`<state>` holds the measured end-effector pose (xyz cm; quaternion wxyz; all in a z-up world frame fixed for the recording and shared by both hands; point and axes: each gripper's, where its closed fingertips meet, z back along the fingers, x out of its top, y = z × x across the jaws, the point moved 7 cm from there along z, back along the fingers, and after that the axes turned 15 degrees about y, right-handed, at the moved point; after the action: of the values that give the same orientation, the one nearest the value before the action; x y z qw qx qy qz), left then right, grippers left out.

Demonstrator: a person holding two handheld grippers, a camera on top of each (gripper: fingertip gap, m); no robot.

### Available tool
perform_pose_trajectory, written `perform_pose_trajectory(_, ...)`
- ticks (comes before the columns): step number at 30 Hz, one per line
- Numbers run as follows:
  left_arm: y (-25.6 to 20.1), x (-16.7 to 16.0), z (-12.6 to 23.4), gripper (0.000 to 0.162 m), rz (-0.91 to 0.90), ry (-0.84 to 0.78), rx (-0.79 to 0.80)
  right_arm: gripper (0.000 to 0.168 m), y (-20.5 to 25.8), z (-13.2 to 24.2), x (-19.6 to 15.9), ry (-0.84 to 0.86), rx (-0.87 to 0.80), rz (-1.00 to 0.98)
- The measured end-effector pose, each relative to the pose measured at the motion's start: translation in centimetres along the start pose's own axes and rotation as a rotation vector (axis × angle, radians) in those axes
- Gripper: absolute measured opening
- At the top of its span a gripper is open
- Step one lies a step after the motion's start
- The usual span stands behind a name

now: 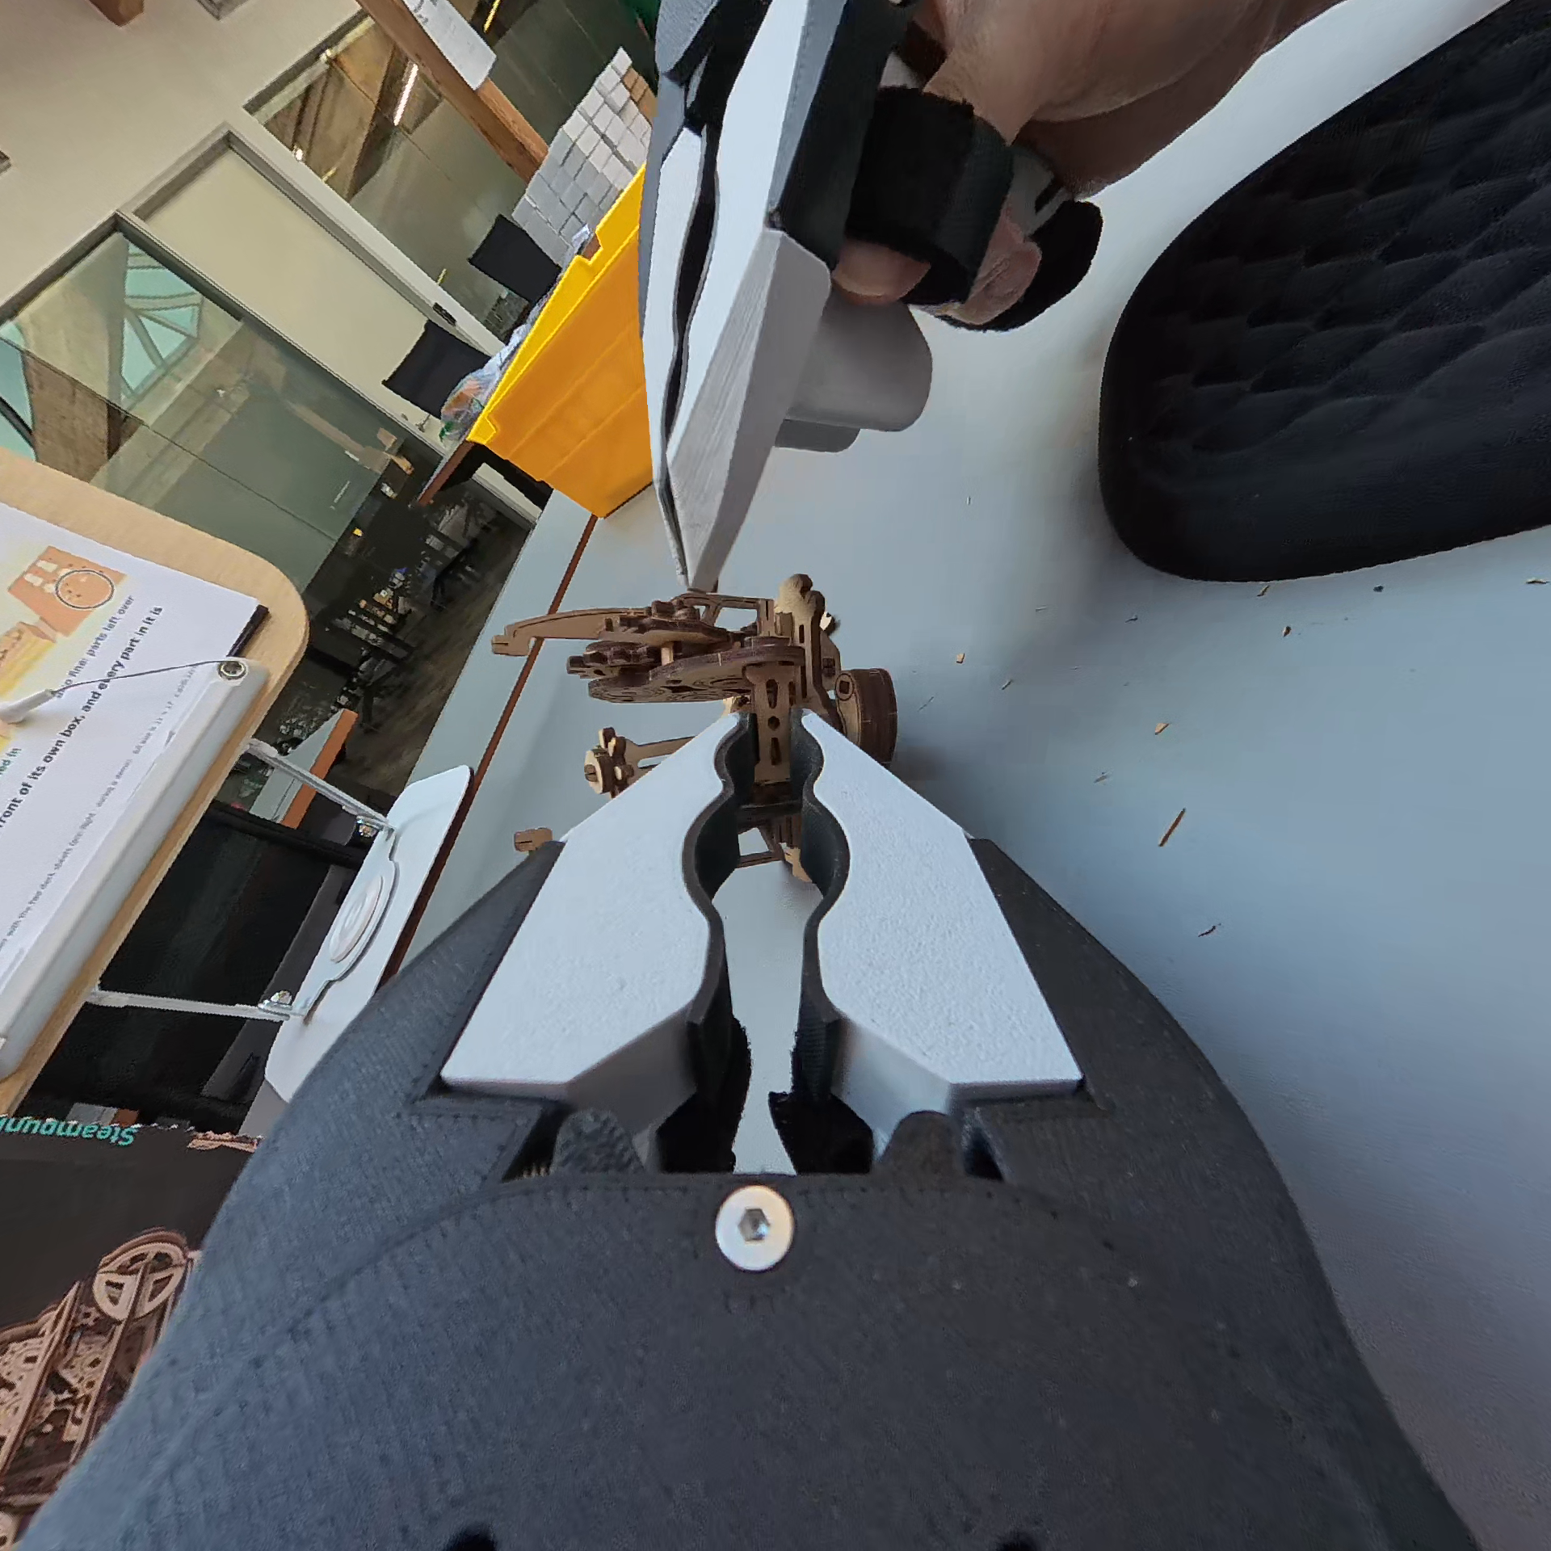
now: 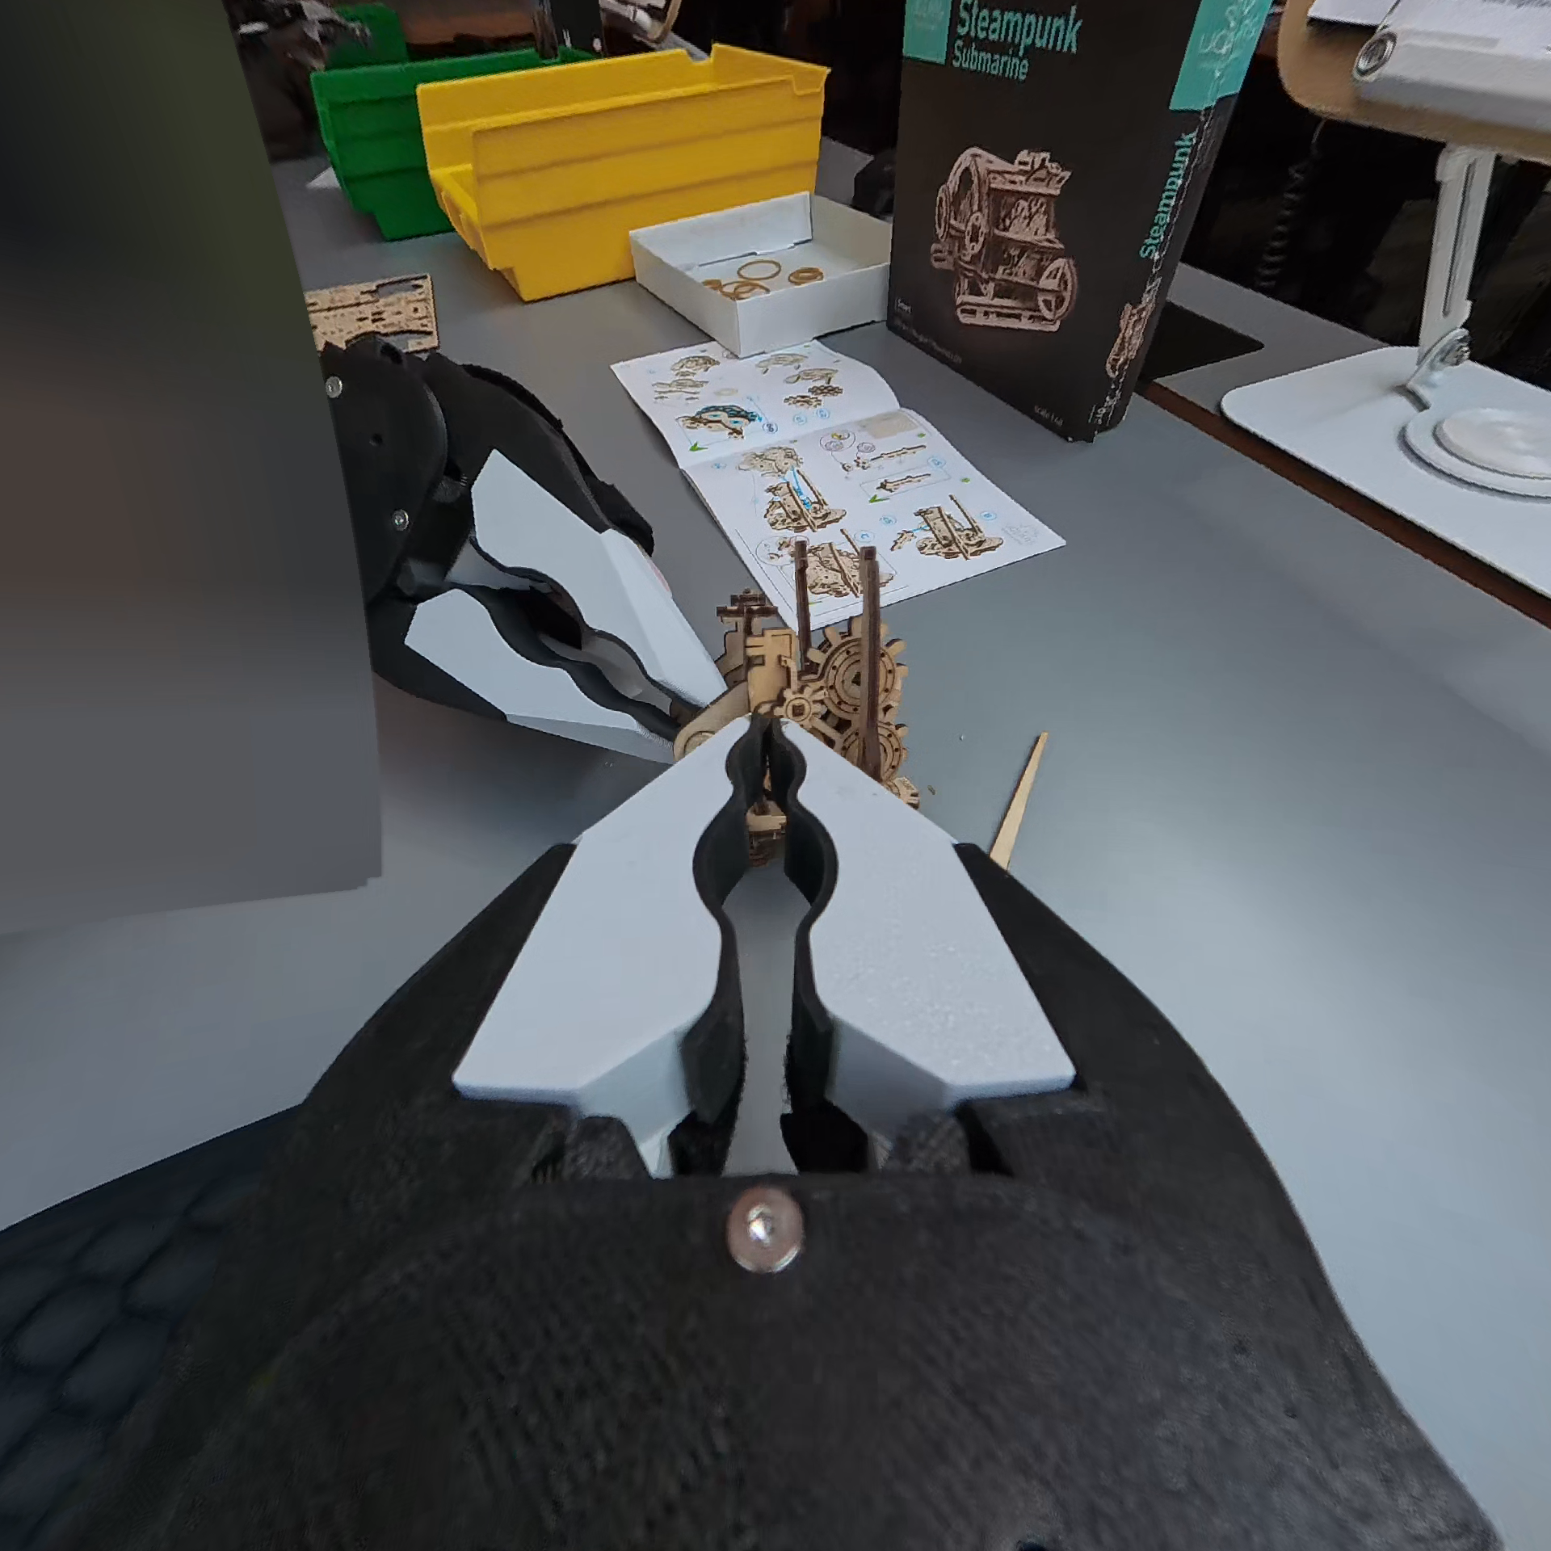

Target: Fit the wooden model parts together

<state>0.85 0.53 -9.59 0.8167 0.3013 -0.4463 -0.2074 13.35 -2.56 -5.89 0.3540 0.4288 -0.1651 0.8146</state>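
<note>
A partly built wooden model [image 1: 713, 663] with gears and thin arms stands on the grey table [image 1: 1091, 839]. My left gripper [image 1: 774, 723] is shut on an upright wooden strut at the model's near side. My right gripper [image 1: 697, 575] comes down from above, held by a hand, with its tips at the model's top frame. In the right wrist view the right gripper [image 2: 765, 726] is shut on a thin wooden piece at the near edge of the model [image 2: 839, 680]. The left gripper [image 2: 692, 713] reaches the model from the left. The contact points are partly hidden by the fingers.
Behind the model lie an instruction sheet [image 2: 831, 453], a white box [image 2: 755, 310] with wooden rings, yellow [image 2: 621, 159] and green [image 2: 369, 143] bins, a black kit box [image 2: 1032, 218] and a cut-out wooden sheet [image 2: 373, 310]. A wooden stick [image 2: 1020, 797] lies right. A white stand base [image 2: 1309, 420] is far right. The tips of both grippers are at nearly the same place.
</note>
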Motion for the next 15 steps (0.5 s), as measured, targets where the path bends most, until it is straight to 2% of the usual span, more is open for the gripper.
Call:
perform_pose_trajectory(3,0.1,0.2,0.5,0.005,0.002,-0.049,0.011,0.000,0.8,-0.2,0.0,-0.001,0.078,0.036)
perform_pose_trajectory(6,0.2,0.5,1.2,0.005,0.041,-0.125,-0.022,0.000,1.3,0.9,0.5,-0.050,0.035,0.134)
perform_pose_trajectory(11,0.4,0.9,1.9,0.005,0.120,-0.221,-0.101,0.000,2.2,1.7,1.1,-0.109,0.088,0.173)
perform_pose_trajectory(13,0.5,1.1,2.2,0.005,0.153,-0.259,-0.135,0.000,2.5,1.1,0.8,-0.048,0.101,0.193)
perform_pose_trajectory(15,0.6,1.2,2.5,0.005,0.184,-0.293,-0.165,0.000,3.1,1.4,1.1,-0.056,0.082,0.241)
